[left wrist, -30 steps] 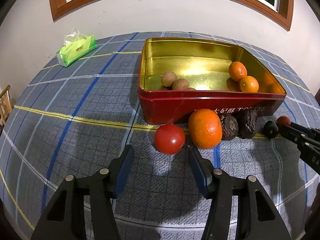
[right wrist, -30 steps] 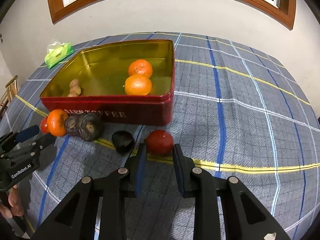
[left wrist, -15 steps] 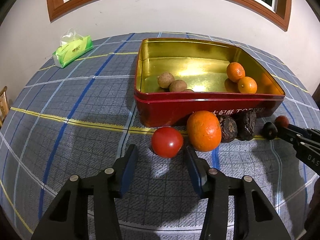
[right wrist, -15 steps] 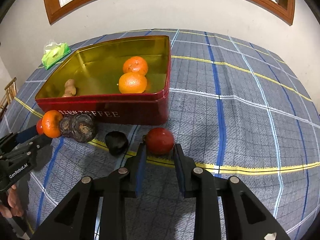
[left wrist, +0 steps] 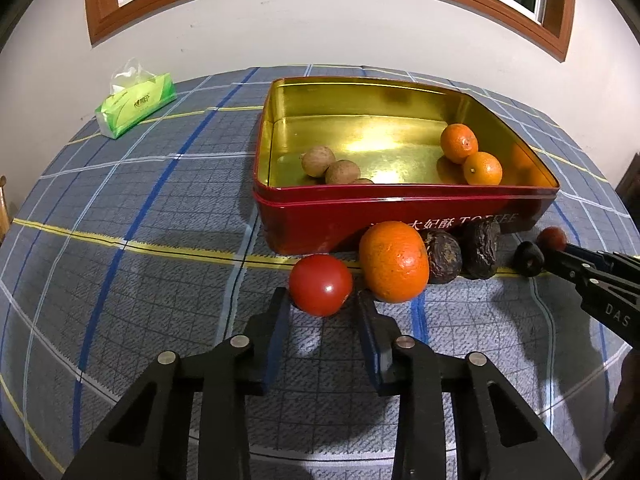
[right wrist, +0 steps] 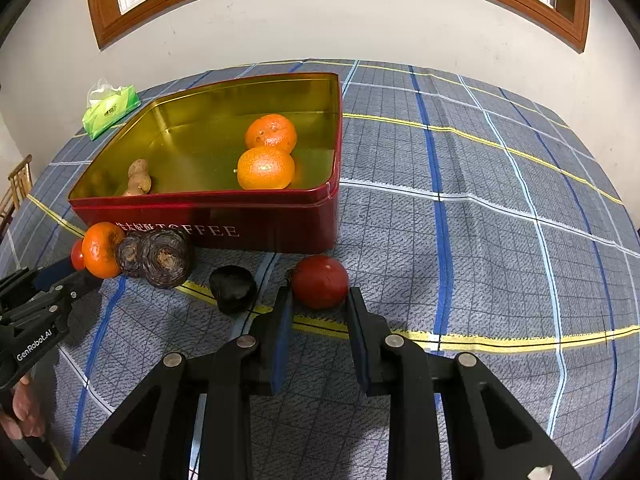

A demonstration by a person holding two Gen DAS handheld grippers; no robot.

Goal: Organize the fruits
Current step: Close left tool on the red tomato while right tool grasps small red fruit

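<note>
The desk (left wrist: 120, 208), spread with a blue-grey checked cloth, bears a red toffee tin (left wrist: 400, 216) with a gold inside, taken here as the landmark. A green tissue pack (left wrist: 136, 104) lies well beyond the tin's far left corner. Inside the tin rest two small oranges (left wrist: 460, 144) toward its right wall and a few brown longans (left wrist: 318, 161) toward its left. Just before the tin's front wall lies a row of loose fruit: a large orange (left wrist: 394, 262), two wrinkled dark fruits (left wrist: 442, 256), a small black fruit (right wrist: 233, 288), and a red tomato at either end. The step in hand, by judgement, is the pickup of both tomatoes for transfer to the tin. The left gripper (left wrist: 320, 304) has just been closing and now appears to be grasping the left tomato (left wrist: 321, 285), which sits between its fingertips before the tin's front left corner, beside the large orange. The right gripper (right wrist: 318, 300) is clenched on the right tomato (right wrist: 319, 282), before the tin's front right corner, just beside the black fruit. The next move probably calls for lifting each tomato clear of its neighbours, over the front wall, and releasing gently inside, since tomatoes bruise and roll.
</note>
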